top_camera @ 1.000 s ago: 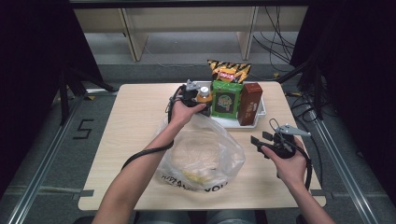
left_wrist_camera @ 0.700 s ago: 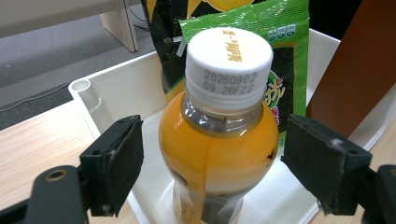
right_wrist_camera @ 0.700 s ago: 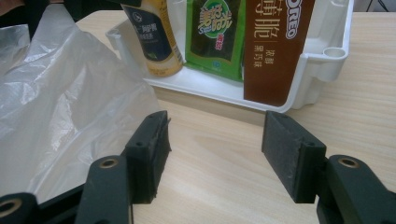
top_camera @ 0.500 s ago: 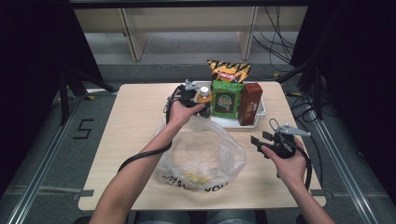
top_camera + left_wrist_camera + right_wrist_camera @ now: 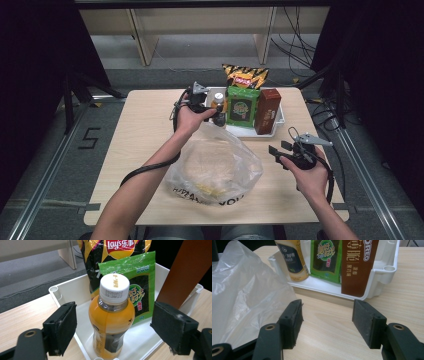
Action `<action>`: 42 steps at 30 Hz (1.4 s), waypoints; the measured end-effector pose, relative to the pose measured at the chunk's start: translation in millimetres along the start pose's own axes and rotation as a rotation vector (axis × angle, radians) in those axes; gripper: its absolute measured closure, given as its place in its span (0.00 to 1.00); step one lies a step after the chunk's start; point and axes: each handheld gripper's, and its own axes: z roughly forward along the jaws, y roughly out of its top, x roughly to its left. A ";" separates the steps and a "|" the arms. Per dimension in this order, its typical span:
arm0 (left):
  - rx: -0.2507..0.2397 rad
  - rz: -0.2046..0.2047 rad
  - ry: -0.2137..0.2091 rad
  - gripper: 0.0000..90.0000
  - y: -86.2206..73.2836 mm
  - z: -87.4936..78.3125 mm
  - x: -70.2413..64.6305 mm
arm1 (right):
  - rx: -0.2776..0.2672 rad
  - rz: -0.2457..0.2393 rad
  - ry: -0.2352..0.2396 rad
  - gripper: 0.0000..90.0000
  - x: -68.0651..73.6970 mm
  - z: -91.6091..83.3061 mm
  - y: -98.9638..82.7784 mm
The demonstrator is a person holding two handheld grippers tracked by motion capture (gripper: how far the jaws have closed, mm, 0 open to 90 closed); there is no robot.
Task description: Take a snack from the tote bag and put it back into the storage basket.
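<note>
Orange-juice plastic bottle with a white cap (image 5: pixel 111 322) stands in a white plastic tray (image 5: pixel 65 291), between the left tongs' (image 5: pixel 216 114) wide-open pads, untouched. Right tongs (image 5: pixel 325 322) gape empty over the pale wooden bench (image 5: pixel 145 130), right of a clear plastic bag (image 5: pixel 215 170).

"Lay's" on chip bag (image 5: pixel 110 255)

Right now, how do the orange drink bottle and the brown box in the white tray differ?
The orange drink bottle is round, see-through plastic with a white cap; the brown box is flat-sided, opaque card. The bottle stands at the white tray's left end, between the open left gripper's pads; the box stands at the right end, with no gripper around it. Both stand upright in the tray.
</note>
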 end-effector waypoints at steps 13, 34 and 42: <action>-0.034 0.009 -0.023 0.23 3.3 -55.6 3.4 | 0.001 -0.011 0.015 0.47 -2.0 -1.1 -0.7; -0.075 -0.026 0.019 0.24 -86.3 -147.7 27.2 | 0.016 -0.005 -0.004 0.46 -0.9 -2.0 -0.4; -0.099 -0.074 0.036 0.24 -132.2 -185.0 25.2 | 0.003 0.032 0.006 0.46 3.0 0.5 -0.6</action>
